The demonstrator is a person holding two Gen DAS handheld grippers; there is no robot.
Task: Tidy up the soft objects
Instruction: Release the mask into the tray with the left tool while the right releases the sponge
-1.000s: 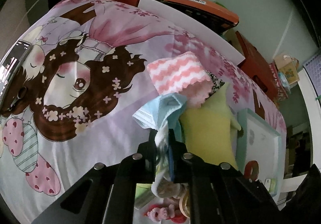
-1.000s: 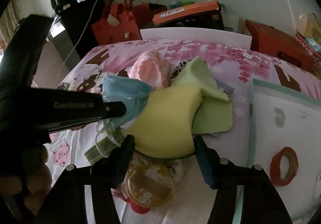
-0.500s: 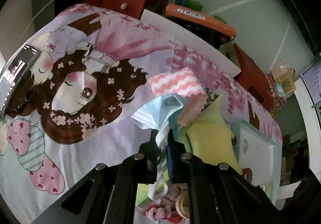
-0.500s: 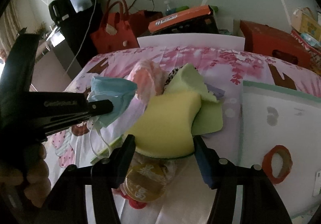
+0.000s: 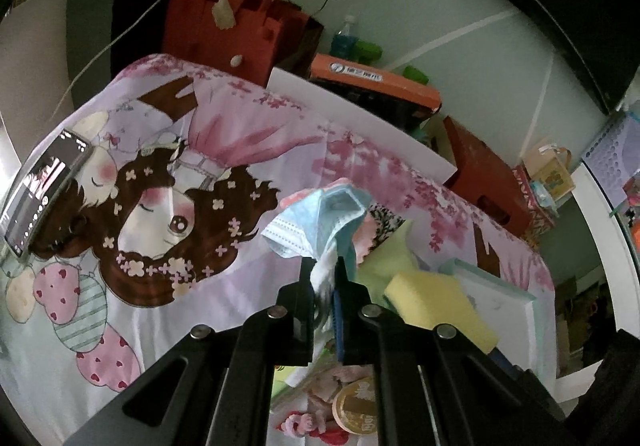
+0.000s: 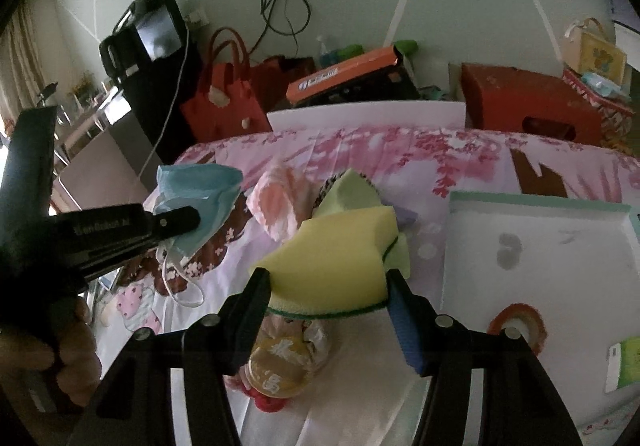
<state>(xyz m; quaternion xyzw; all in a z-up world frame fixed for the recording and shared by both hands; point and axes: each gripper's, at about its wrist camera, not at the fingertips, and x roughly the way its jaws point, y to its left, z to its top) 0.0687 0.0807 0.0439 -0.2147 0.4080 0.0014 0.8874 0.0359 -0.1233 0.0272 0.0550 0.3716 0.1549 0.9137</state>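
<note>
Home bedroom w/ cartoon-print bedsheet [image 5: 168, 286], red tote bag [image 5: 224, 34], boxes etc. along wall.

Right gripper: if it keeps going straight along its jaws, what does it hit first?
The right gripper is shut on the yellow sponge, so that leads. Past it, the light green cloth on the bed looks first in line, beside the pink striped towel; depth is unclear.

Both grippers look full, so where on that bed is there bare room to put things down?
Free: the cartoon-girl bedsheet between the phone and the pile, and the white tray beyond its red tape roll. Crowded: centre, around the pink striped cloth and green cloth.
</note>
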